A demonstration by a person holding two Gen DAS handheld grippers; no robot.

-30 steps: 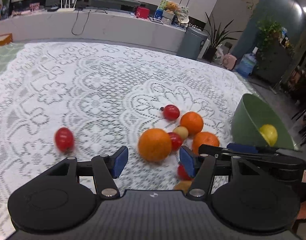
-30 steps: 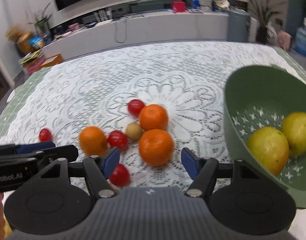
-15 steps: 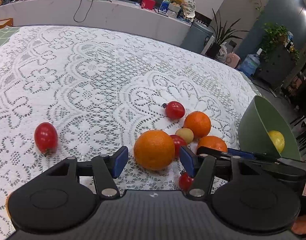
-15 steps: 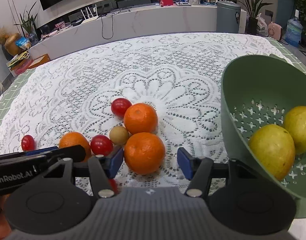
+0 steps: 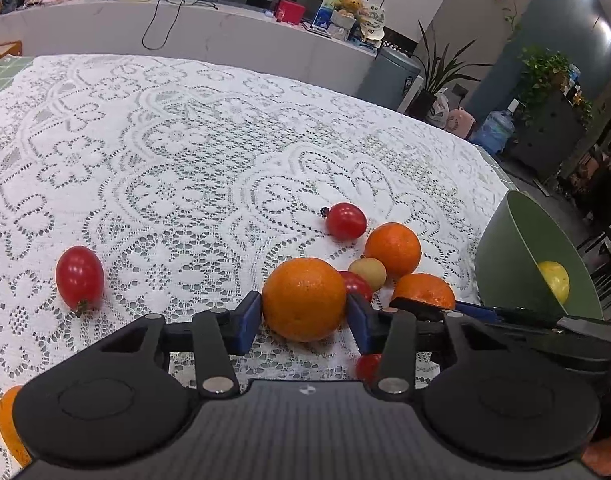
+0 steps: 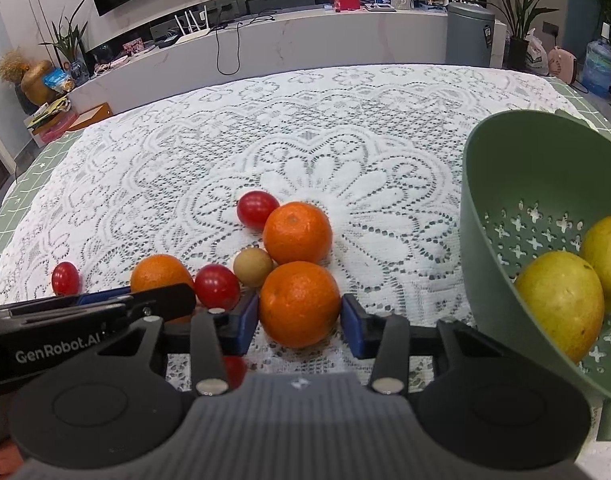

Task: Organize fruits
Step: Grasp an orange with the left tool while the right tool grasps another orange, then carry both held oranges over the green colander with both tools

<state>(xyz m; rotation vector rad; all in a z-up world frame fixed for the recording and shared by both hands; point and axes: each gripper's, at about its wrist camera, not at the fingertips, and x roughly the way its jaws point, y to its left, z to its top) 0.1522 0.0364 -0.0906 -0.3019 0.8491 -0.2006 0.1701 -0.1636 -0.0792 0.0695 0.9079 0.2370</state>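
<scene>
You had both tools working at once: the left gripper [image 5: 304, 317] was closing with the left orange [image 5: 304, 299] between its blue pads, which stood at the fruit's sides, and the right gripper [image 6: 300, 319] was closing likewise about the right orange [image 6: 299, 303]; whether the pads already pressed could not be told. Both oranges sat on the lace tablecloth [image 6: 265, 152] among cherry tomatoes, with the green colander [image 6: 505, 200] just to the right, two yellow fruits inside. Judged from this, you were best served by centring each orange between the pads, closing gently until firm, then lifting straight up clear of the neighbouring tomato [image 6: 216, 286]. The only legible writing was "GenRobot.AI" on the left tool's arm in the right wrist view
</scene>
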